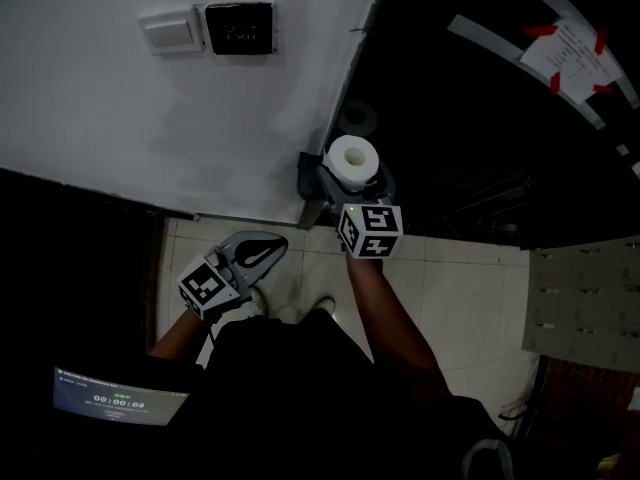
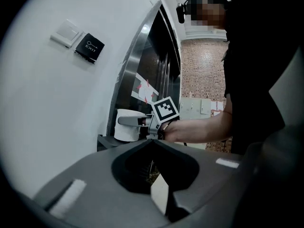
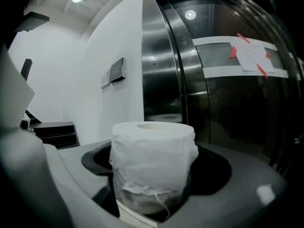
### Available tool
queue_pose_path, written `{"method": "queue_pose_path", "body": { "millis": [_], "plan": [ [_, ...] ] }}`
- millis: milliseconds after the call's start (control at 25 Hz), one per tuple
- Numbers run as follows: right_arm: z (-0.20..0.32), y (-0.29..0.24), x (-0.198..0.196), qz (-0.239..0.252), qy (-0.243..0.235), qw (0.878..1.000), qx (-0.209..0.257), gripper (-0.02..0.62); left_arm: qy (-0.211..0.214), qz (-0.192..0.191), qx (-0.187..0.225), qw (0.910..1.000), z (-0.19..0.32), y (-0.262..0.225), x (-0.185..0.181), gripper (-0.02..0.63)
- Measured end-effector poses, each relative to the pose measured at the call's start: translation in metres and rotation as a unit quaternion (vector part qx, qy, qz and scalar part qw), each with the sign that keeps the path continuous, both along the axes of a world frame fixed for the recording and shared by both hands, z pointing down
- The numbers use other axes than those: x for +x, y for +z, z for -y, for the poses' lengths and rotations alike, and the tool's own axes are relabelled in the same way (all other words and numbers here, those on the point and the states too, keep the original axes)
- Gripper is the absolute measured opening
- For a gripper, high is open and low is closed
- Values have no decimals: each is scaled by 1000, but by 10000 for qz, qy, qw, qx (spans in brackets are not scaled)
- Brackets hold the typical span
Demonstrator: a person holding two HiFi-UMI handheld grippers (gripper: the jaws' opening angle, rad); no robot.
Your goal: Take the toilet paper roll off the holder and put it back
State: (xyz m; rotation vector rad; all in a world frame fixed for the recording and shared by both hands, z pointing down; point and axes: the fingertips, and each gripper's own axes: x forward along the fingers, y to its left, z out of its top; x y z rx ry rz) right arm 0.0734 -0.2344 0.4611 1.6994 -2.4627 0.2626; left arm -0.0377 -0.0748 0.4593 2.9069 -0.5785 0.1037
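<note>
Your right gripper (image 1: 350,193) has its jaws spread wide around the upright toilet paper roll (image 3: 153,160). The pads seem to press on its sides low down, probably so the soft paper is not crushed. The roll stands at 12 o'clock of that gripper, by the dark holder (image 1: 308,180) at the wall corner. Your left gripper (image 1: 262,250), at 8 o'clock, is closed and empty, kept aside.

An upright toilet paper roll (image 3: 153,151) is clasped between the jaws of the right gripper (image 3: 154,175); a red-taped paper sheet (image 3: 254,56) is seen on the dark door (image 3: 228,113) behind.
</note>
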Motion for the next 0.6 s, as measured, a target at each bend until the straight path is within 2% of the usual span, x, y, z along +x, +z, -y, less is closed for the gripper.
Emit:
{"method": "queue_pose_path", "body": {
  "millis": [600],
  "plan": [
    [-7,-9,7,-214,-77,9997,75,449,45,-55,148,9999,-4,8,3,5]
  ]
}}
